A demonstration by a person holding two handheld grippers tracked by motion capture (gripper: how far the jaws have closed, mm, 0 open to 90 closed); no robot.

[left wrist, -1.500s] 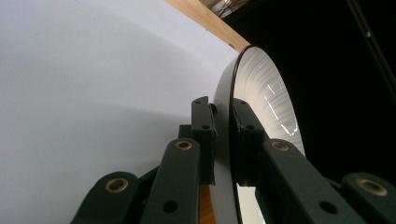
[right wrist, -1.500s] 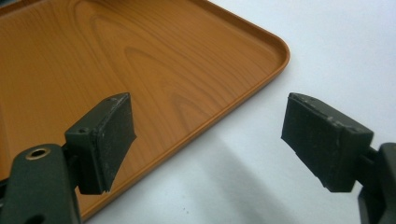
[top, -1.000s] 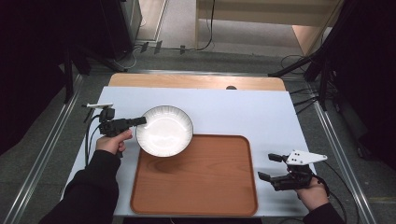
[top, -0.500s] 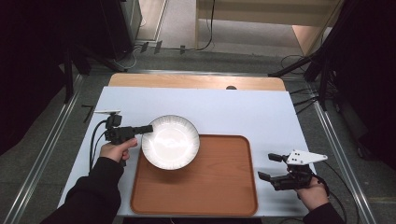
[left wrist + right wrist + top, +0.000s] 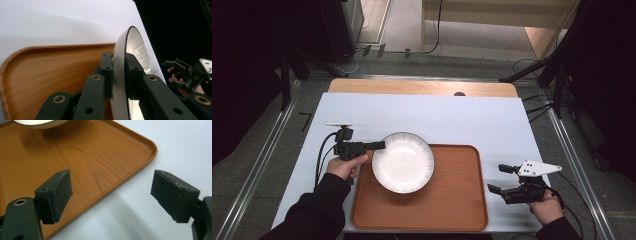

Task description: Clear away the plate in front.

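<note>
Plate: in the high view we see the white plate (image 5: 403, 162) over the far left corner of the wooden tray (image 5: 447, 210), its left edge past the tray's rim.
Left gripper (image 5: 379, 145): our jaws are clamped on the plate's left rim; the left gripper view shows one pad under and one inside the rim (image 5: 119, 72).
Right gripper (image 5: 502, 180): beside the tray's right edge, above the white bench (image 5: 472, 120); our jaws stand wide with nothing between.
Right gripper view: tray corner (image 5: 147, 145) between the pads.
</note>
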